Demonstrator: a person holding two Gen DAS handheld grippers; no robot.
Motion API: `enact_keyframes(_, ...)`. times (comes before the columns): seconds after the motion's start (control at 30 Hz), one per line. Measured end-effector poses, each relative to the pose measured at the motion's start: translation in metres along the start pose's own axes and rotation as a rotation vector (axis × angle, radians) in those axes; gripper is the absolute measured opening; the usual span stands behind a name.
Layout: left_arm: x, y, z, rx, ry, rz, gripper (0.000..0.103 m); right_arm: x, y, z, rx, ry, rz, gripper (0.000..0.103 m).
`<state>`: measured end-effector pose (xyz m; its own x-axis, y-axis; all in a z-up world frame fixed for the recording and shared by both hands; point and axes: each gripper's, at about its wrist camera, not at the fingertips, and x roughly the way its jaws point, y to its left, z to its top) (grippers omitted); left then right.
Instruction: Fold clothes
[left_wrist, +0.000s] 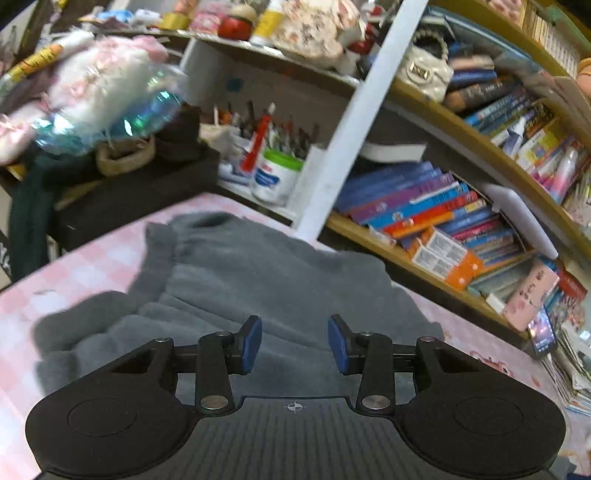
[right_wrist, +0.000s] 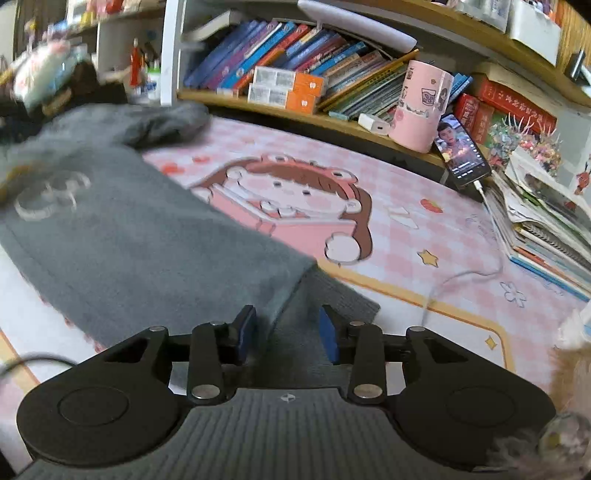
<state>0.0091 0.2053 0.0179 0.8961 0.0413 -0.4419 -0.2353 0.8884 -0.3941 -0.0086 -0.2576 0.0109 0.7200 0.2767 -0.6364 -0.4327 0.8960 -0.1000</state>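
Nearest: right claw (right_wrist: 287, 334) gaping wide over the ribbed hem of the grey sweater (right_wrist: 129, 236), gripping nothing. Left claw (left_wrist: 294, 343) likewise wide apart above its rumpled body, empty-handed. Sweater sprawled across the pink checked mat (right_wrist: 424, 236), one sleeve bunched at the far end. Apparently early: no tidy fold visible yet, sleeves and body left to do. Beyond the sweater, bookshelf (right_wrist: 303, 110).

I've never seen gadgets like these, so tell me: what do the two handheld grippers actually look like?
Both look alike. The left gripper and right gripper each have matte black linkage arms with silver pivot rivets, two round black discs at the sides, and a ribbed grey centre plate bearing a small crosshair mark. The fingertips carry blue pads. No sleeves or hands show.
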Motion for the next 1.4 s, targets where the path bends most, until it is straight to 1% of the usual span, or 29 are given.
enact_keyframes(0.07, 0.006, 0.002, -0.004, -0.006, 0.011, -0.008, 0.043, -0.001, -0.006, 0.011, 0.054, -0.022, 0.025, 0.035)
enact_keyframes(0.13, 0.012, 0.004, -0.006, -0.001, 0.024, 0.01, 0.044, 0.001, -0.011, 0.027, 0.106, -0.042, 0.053, 0.036)
enact_keyframes(0.23, 0.019, 0.011, -0.009, -0.004, 0.048, 0.044, 0.046, 0.013, -0.011, 0.049, 0.16, -0.04, 0.106, 0.037)
enact_keyframes(0.3, 0.024, 0.018, -0.01, -0.018, 0.069, 0.066, 0.047, 0.025, -0.008, 0.067, 0.189, -0.034, 0.145, 0.04)
enact_keyframes(0.37, 0.028, 0.024, -0.013, -0.03, 0.077, 0.067, 0.047, 0.039, -0.002, 0.086, 0.211, -0.027, 0.183, 0.046)
enact_keyframes(0.47, 0.029, 0.022, -0.016, 0.007, 0.064, 0.069, 0.047, 0.07, 0.005, 0.118, 0.278, -0.019, 0.252, 0.052)
enact_keyframes(0.53, 0.03, 0.019, -0.017, 0.03, 0.062, 0.071, 0.049, 0.098, 0.008, 0.139, 0.359, 0.011, 0.313, 0.053)
enact_keyframes(0.57, 0.03, 0.018, -0.017, 0.036, 0.062, 0.067, 0.051, 0.112, 0.012, 0.148, 0.391, 0.033, 0.328, 0.054)
enact_keyframes(0.63, 0.03, 0.016, -0.017, 0.047, 0.063, 0.06, 0.06, 0.14, 0.02, 0.164, 0.44, 0.068, 0.356, 0.054)
enact_keyframes(0.73, 0.031, 0.014, -0.018, 0.065, 0.063, 0.05, 0.068, 0.181, 0.034, 0.184, 0.517, 0.122, 0.413, 0.054)
enact_keyframes(0.9, 0.031, 0.013, -0.018, 0.072, 0.063, 0.04, 0.07, 0.236, 0.055, 0.195, 0.69, 0.202, 0.446, 0.055)
enact_keyframes(0.93, 0.031, 0.013, -0.018, 0.073, 0.064, 0.038, 0.073, 0.243, 0.058, 0.197, 0.717, 0.205, 0.449, 0.055)
enact_keyframes(1.03, 0.031, 0.012, -0.018, 0.079, 0.064, 0.039, 0.074, 0.261, 0.068, 0.201, 0.785, 0.21, 0.457, 0.055)
enact_keyframes(1.1, 0.031, 0.012, -0.019, 0.078, 0.063, 0.038, 0.073, 0.265, 0.08, 0.214, 0.726, 0.184, 0.413, 0.045)
enact_keyframes(1.13, 0.031, 0.012, -0.019, 0.076, 0.062, 0.037, 0.073, 0.266, 0.087, 0.22, 0.693, 0.167, 0.392, 0.03)
enact_keyframes(1.17, 0.031, 0.012, -0.019, 0.074, 0.062, 0.036, 0.073, 0.259, 0.098, 0.229, 0.612, 0.1, 0.384, 0.024)
enact_keyframes(1.23, 0.031, 0.012, -0.019, 0.071, 0.061, 0.034, 0.073, 0.231, 0.129, 0.245, 0.423, -0.064, 0.424, 0.021)
enact_keyframes(1.27, 0.031, 0.012, -0.019, 0.071, 0.061, 0.035, 0.073, 0.214, 0.147, 0.25, 0.322, -0.135, 0.468, 0.02)
enact_keyframes(1.3, 0.032, 0.012, -0.019, 0.071, 0.062, 0.035, 0.073, 0.196, 0.167, 0.252, 0.204, -0.201, 0.533, 0.02)
enact_keyframes(1.33, 0.032, 0.012, -0.019, 0.071, 0.062, 0.035, 0.073, 0.181, 0.186, 0.251, 0.079, -0.244, 0.614, 0.02)
enact_keyframes(1.37, 0.031, 0.013, -0.019, 0.071, 0.061, 0.035, 0.073, 0.17, 0.203, 0.248, -0.032, -0.251, 0.706, 0.02)
enact_keyframes(1.4, 0.031, 0.013, -0.019, 0.07, 0.061, 0.035, 0.073, 0.166, 0.216, 0.244, -0.111, -0.217, 0.791, 0.022)
